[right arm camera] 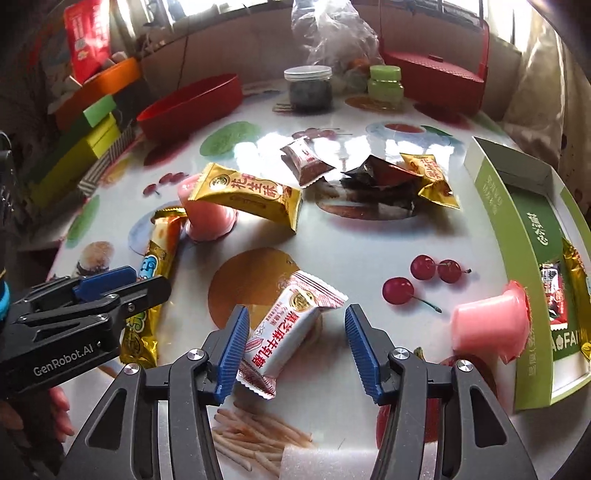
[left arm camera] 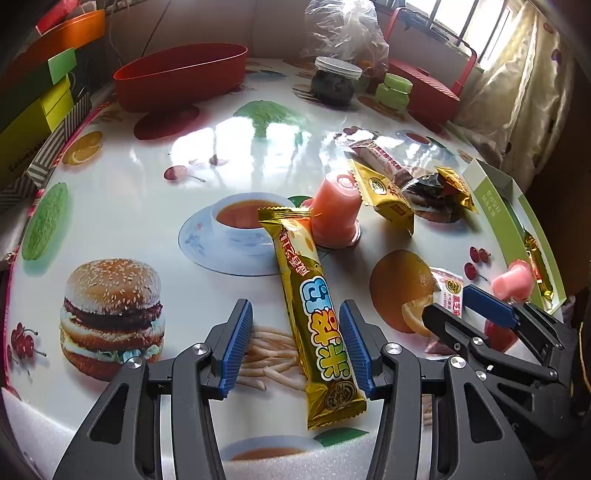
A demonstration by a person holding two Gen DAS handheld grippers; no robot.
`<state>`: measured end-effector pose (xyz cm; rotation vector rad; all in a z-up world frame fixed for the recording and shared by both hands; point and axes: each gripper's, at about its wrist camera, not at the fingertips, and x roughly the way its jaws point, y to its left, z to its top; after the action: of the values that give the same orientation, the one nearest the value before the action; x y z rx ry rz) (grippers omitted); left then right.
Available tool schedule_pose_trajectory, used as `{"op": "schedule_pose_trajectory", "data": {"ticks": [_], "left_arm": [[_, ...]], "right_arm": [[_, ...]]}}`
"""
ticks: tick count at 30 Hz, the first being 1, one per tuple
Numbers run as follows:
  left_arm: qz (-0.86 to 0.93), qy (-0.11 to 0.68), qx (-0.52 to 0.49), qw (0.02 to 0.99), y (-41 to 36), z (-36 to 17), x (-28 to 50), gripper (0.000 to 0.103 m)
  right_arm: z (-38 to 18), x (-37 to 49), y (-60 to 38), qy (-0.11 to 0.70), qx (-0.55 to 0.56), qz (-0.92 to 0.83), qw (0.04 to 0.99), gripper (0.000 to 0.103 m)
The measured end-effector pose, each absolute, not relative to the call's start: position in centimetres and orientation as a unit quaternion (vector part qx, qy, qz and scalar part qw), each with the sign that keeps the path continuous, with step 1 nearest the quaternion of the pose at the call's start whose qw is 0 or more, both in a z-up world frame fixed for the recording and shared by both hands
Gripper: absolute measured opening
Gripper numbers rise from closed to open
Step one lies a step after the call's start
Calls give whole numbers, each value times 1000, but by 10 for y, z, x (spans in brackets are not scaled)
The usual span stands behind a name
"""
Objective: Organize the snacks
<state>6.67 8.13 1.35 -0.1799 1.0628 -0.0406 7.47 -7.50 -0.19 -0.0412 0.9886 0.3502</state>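
Snacks (right arm camera: 243, 197) on food-print table (right arm camera: 351, 240)

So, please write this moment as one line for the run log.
left gripper: open around gold snack bar | right gripper: open around white snack pack | green tray: partly filled

Daylight from the window (left arm camera: 465, 26) behind the round table (left arm camera: 155, 192) throws white glare patches across its glossy top, nearest the red bowl (left arm camera: 181, 74). Both fisheye views bend hard and darken at the rims; the table's far side looks slightly soft.
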Motion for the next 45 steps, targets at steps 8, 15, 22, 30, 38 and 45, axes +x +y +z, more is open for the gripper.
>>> {"op": "schedule_pose_trajectory", "data": {"ticks": [8, 15, 22, 30, 38, 45], "left_arm": [[-16, 497, -75, 864, 79, 13, 65, 50], [-19, 492, -79, 867, 78, 13, 65, 33], [-20, 486, -77, 870, 78, 13, 63, 26], [-14, 478, -77, 875, 80, 17, 61, 25], [-10, 473, -78, 878, 82, 20, 57, 25], [-9, 468, -76, 880, 82, 21, 55, 23]], "right_arm": [[-4, 70, -80, 461, -35, 141, 875, 31], [-3, 69, -86, 457, -28, 134, 879, 20], [-2, 68, -87, 457, -25, 133, 879, 20], [-2, 66, -87, 456, -23, 134, 880, 20], [-2, 65, -87, 453, -21, 137, 881, 19], [1, 63, -87, 448, -17, 143, 882, 19]]}}
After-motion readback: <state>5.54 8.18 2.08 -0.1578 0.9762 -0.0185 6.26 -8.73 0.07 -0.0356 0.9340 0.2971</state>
